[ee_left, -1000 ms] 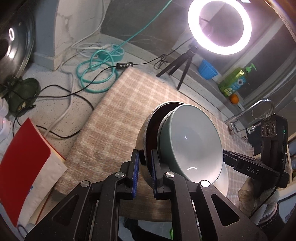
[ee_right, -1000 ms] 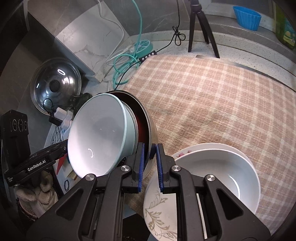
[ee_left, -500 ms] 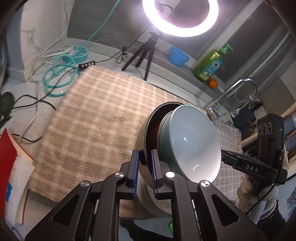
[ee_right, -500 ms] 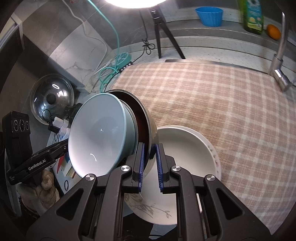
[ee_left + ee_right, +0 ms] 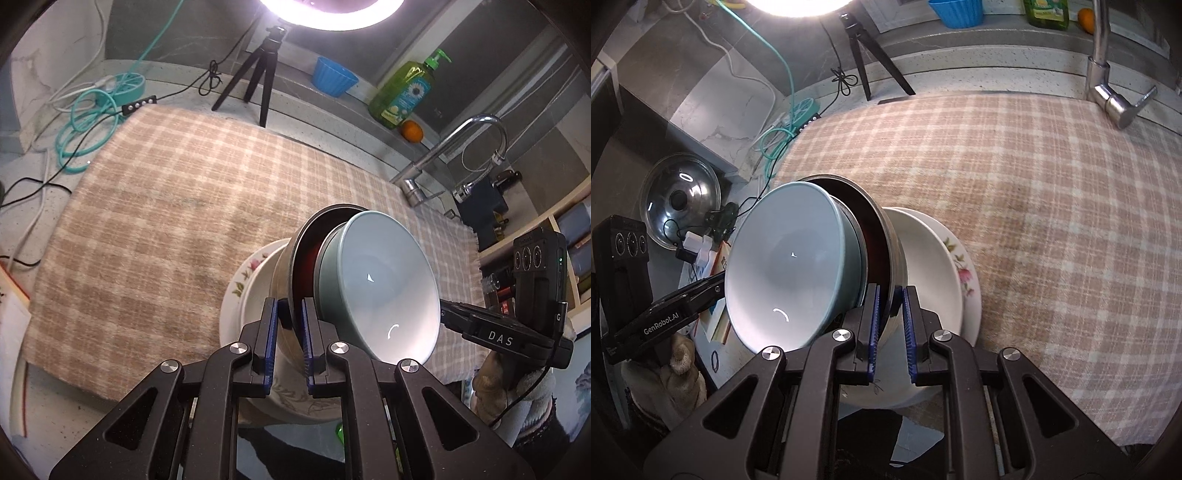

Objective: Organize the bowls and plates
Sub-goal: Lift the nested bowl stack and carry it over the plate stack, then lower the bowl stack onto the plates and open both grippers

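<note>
A pale teal bowl (image 5: 384, 288) sits nested in a metal bowl (image 5: 282, 273) with a dark red inside. Both are tilted on edge over a white bowl (image 5: 255, 295) that rests in a floral plate (image 5: 243, 273) on the checked cloth. My left gripper (image 5: 288, 332) is shut on the metal bowl's rim. My right gripper (image 5: 890, 321) is shut on the opposite part of that rim (image 5: 895, 258). In the right wrist view the teal bowl (image 5: 790, 269) is left of the white bowl (image 5: 927, 266) and floral plate (image 5: 967, 277).
The checked cloth (image 5: 166, 206) covers the counter. A ring light tripod (image 5: 258, 74), a blue cup (image 5: 332, 77), a green soap bottle (image 5: 406, 92), an orange (image 5: 412, 131) and a tap (image 5: 443, 155) stand at the back. Cables (image 5: 92, 122) and a pot lid (image 5: 679, 199) lie left.
Both grippers carried the nested bowls to the right and over the white bowl and floral plate, which now lie directly beneath. The grips have not changed.
</note>
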The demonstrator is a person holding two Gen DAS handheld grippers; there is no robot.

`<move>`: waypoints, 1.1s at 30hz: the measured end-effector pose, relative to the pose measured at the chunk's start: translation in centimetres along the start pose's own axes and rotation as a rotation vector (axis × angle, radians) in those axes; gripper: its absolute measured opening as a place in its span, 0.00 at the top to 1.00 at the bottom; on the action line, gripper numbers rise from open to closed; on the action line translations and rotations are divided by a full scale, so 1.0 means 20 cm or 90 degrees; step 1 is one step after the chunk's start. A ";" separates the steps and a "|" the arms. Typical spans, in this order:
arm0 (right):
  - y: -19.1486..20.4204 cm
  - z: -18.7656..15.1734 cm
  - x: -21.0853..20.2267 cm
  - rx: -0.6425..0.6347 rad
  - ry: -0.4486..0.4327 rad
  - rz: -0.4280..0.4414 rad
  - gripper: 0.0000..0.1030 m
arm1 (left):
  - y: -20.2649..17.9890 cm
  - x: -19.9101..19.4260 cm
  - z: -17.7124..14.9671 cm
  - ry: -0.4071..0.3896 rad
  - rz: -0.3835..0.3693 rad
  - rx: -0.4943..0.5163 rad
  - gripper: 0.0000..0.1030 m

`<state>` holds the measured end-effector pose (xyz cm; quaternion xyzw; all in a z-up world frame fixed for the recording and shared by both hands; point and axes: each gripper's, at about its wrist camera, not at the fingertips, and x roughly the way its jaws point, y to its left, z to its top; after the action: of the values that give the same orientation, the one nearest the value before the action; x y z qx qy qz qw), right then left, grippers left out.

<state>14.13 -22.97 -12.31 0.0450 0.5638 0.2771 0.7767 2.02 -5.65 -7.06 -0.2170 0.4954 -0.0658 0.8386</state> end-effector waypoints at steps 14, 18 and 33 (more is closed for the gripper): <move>-0.07 -0.06 0.00 0.007 0.011 0.005 0.87 | -0.04 0.04 -0.03 0.009 0.007 -0.004 0.92; -0.07 -0.06 0.00 0.006 0.011 0.006 0.87 | -0.04 0.04 -0.04 0.008 0.010 -0.005 0.92; -0.04 -0.07 -0.03 -0.002 0.003 0.009 0.85 | -0.02 0.02 -0.06 -0.001 0.016 -0.015 0.92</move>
<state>13.00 -24.31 -12.60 0.0470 0.5649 0.2833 0.7736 1.27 -6.52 -7.65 -0.2204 0.4983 -0.0493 0.8371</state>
